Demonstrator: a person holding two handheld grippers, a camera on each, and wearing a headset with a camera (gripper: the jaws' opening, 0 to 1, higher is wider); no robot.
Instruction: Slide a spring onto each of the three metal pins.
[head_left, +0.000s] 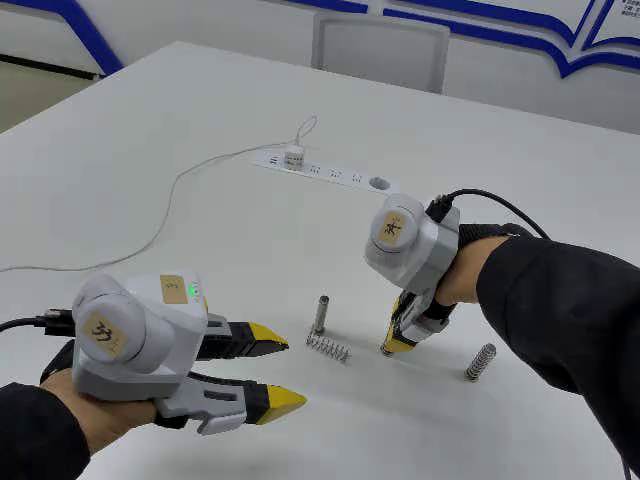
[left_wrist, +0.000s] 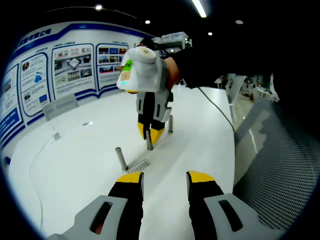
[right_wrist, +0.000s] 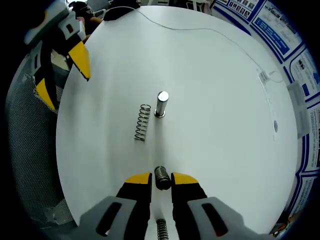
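Right gripper view: my right gripper (right_wrist: 161, 180) clasps a spring (right_wrist: 161, 175) between its tips; a pin (right_wrist: 162, 103) and a loose spring (right_wrist: 142, 122) lie just ahead. My left gripper (head_left: 291, 372) hangs released.

I see a white table (head_left: 200, 150) with a white power strip (head_left: 325, 172) lying far out on it. A small white plug (head_left: 294, 156) sits in it, its thin cable (head_left: 166, 207) trailing off left. Past the far edge stands a grey chair back (head_left: 380, 50) — blue-striped wall (head_left: 520, 40) behind.
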